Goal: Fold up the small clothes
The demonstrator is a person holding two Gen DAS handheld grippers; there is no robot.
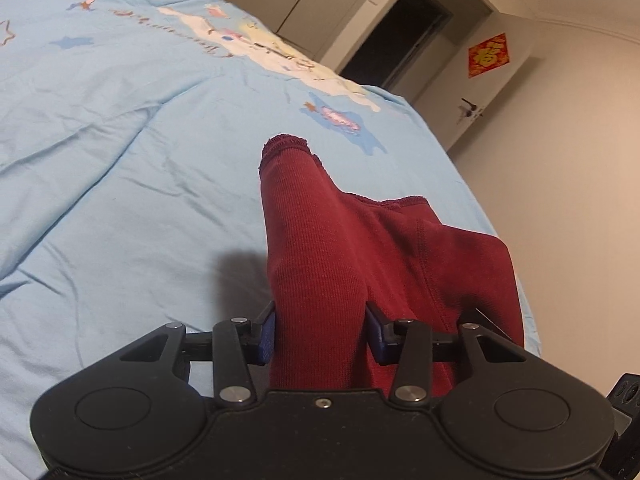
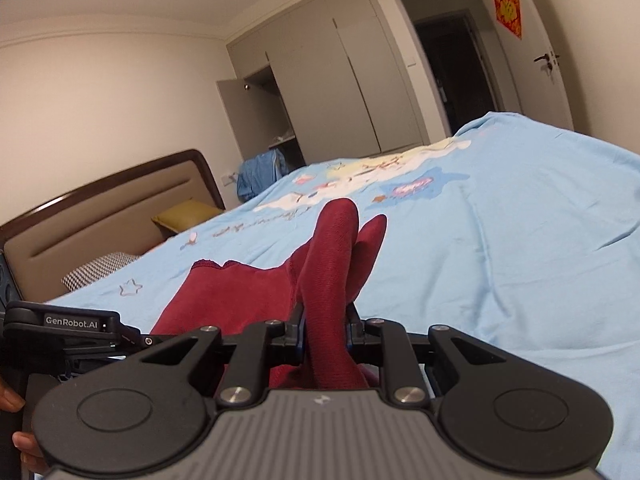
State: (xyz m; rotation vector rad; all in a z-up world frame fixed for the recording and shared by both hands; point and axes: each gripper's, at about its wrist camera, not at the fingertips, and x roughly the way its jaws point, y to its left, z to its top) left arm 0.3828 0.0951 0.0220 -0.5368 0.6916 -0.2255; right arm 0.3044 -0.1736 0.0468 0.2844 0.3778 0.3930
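Nearest, the left gripper [image 1: 320, 334] pinches a bunched fold of the dark red garment [image 1: 360, 240]; the right gripper [image 2: 325, 334] clamps its narrow leg. Beyond, the garment drapes over open blue bedsheet [image 1: 120, 160], near the bed's right edge.

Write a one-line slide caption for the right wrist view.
Right gripper clamps a bunched dark red knit garment above a light blue cartoon-print bedspread.

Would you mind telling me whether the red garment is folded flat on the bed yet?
Not yet. The red garment is bunched and draped, gripped by both the left claw and right claw over the blue bedsheet.
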